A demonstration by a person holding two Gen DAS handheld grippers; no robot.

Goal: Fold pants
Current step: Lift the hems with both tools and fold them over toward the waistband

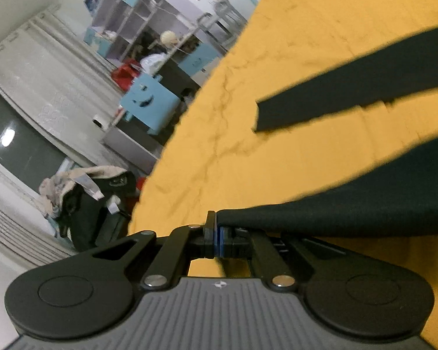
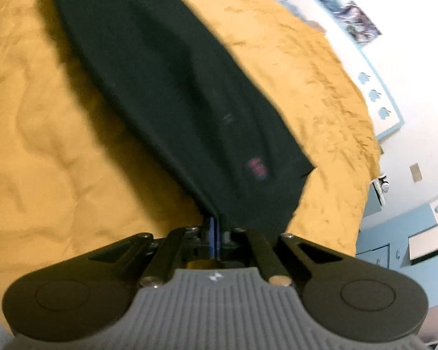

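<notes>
left gripper (image 1: 217, 239): matte black linkage arms, two large round black discs with circular insets, silver rivets at the pivots, a grey ribbed housing marked with a small white logo. thin blue pads are seen between black fingertips (image 1: 210, 227). right gripper (image 2: 214, 233): same build is shown, black arms with triangular cutouts, silver pins, grey ribbed body, white logo, blue pads. no cables or skin clearly seen.
</notes>
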